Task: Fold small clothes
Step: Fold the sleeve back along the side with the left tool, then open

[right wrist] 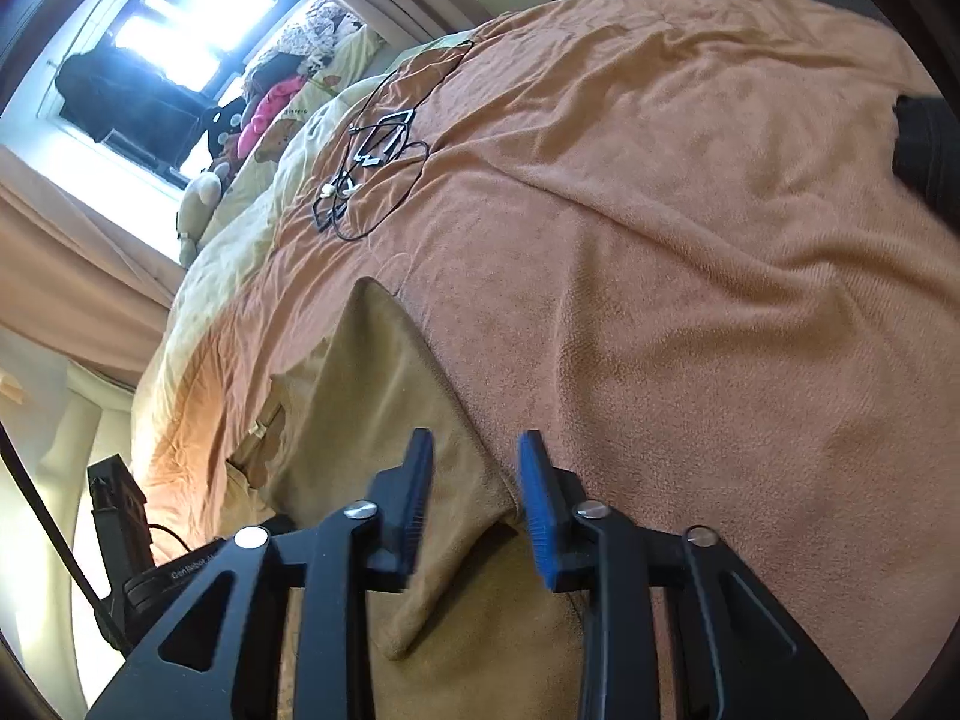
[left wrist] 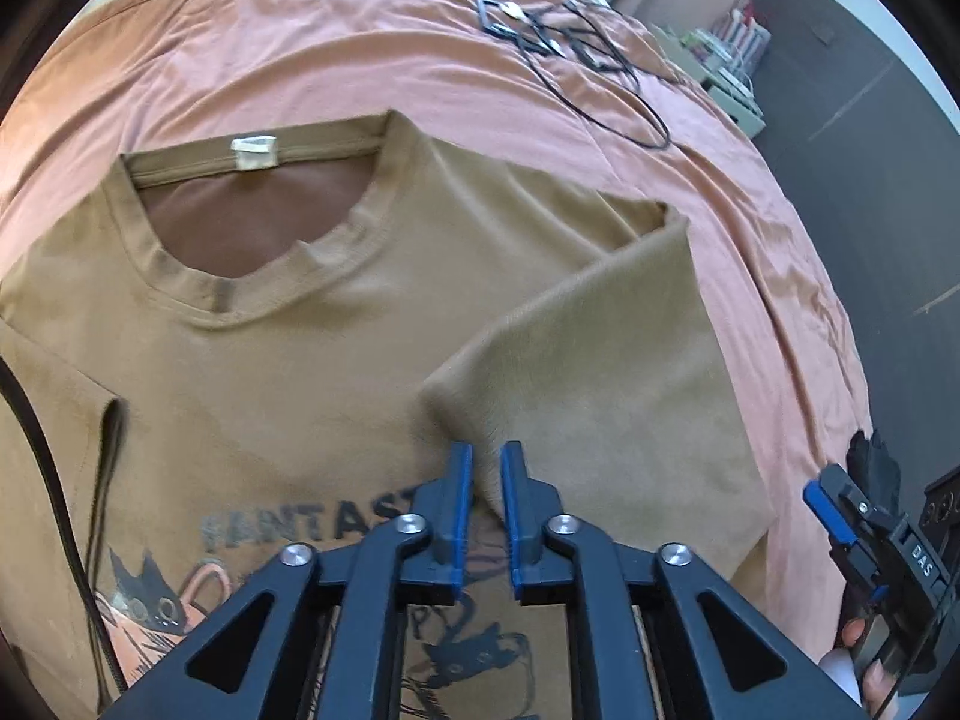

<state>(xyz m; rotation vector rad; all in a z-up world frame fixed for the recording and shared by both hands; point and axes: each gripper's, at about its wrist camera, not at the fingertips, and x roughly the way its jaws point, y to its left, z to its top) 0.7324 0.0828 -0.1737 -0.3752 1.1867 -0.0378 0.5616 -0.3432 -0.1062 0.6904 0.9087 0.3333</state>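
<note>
A tan T-shirt (left wrist: pixel 312 360) with a black print lies face up on an orange blanket (left wrist: pixel 420 48), collar toward the far side. Its right sleeve (left wrist: pixel 600 372) is folded inward over the chest. My left gripper (left wrist: pixel 486 468) is shut on the edge of that folded sleeve. My right gripper (right wrist: pixel 474 468) is open above the shirt's folded edge (right wrist: pixel 420 420), with tan cloth between and below its blue pads. It also shows at the right edge of the left wrist view (left wrist: pixel 840 516), held by a hand.
Black cables and a small black frame (left wrist: pixel 570 36) lie on the blanket beyond the shirt. A black cable (left wrist: pixel 36 450) crosses the shirt's left side. The bed's right edge drops to a dark floor (left wrist: pixel 870 120). Pillows and soft toys (right wrist: pixel 264 102) sit under a window.
</note>
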